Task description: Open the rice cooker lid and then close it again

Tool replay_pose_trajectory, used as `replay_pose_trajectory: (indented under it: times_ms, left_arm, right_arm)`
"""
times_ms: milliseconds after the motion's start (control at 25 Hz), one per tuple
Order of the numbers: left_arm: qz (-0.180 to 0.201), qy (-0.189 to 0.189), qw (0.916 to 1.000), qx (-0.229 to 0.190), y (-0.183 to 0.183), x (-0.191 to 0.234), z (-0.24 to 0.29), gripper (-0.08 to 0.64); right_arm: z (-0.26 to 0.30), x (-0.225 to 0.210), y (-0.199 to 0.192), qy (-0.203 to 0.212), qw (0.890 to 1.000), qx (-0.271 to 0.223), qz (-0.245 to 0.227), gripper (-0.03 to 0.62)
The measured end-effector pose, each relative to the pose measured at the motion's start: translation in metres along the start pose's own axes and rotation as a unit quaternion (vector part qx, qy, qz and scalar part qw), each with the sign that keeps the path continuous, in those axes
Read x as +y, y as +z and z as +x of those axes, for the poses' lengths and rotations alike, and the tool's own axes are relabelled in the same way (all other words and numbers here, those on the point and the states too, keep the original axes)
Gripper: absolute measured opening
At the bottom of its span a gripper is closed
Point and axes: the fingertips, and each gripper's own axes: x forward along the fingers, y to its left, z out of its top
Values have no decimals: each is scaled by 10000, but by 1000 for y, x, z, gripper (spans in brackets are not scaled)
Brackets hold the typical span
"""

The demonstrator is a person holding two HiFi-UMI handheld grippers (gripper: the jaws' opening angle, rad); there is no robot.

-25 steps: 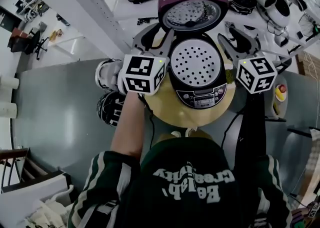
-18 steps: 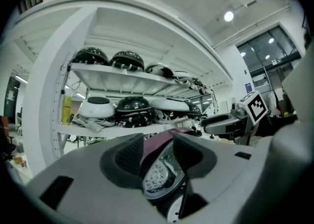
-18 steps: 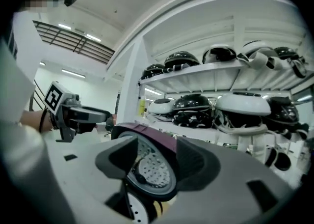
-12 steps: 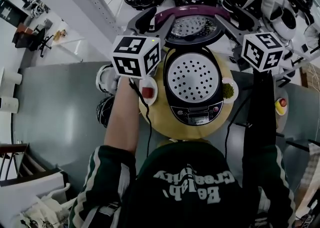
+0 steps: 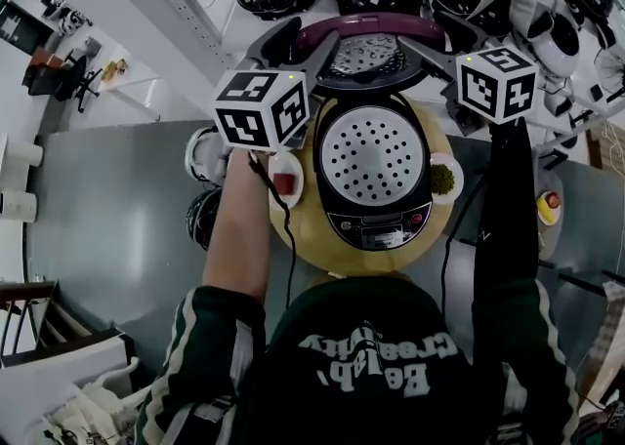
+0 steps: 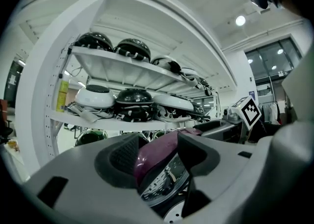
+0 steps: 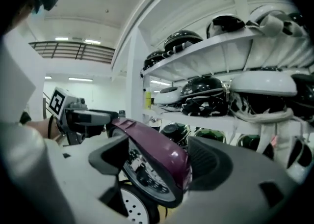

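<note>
The rice cooker (image 5: 376, 165) stands on a round wooden table (image 5: 322, 248), its perforated inner plate showing. Its purple lid (image 5: 366, 38) stands raised at the back. My left gripper (image 5: 298, 43) straddles the lid's left rim (image 6: 152, 152), and my right gripper (image 5: 439, 41) straddles the right rim (image 7: 159, 152). Both pairs of jaws have just been opening. The rim sits between the pads of each, and I see gaps beside it, so neither presses on it.
A small dish with something red (image 5: 286, 182) and one with something green (image 5: 442, 178) flank the cooker on the table. White shelves with helmets (image 6: 130, 102) rise right behind the lid. More helmets (image 5: 207, 214) lie on the floor at the left.
Both grippers have moved away from me and up, from beside the cooker's body to the raised lid's rim. Their jaws stand wider apart than before.
</note>
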Motion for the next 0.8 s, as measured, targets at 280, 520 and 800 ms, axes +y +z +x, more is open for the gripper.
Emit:
replay_pose_trajectory:
  times_ms: [280,520,800]
  left_arm:
    - [-86,-41,10000,-29,-3,-12,-23,229]
    - [-149,-201,9997,-32,-18,-37,-55,229]
    - [-156,-393,9989,197,-43,-66,-85,230]
  right_arm:
    - [-21,22,-9,42,9993,252,-256,383]
    - [-49,47,-24,32,9997,226,-41,393]
    - [-84,75,-54,-15,9985,539,-106,374]
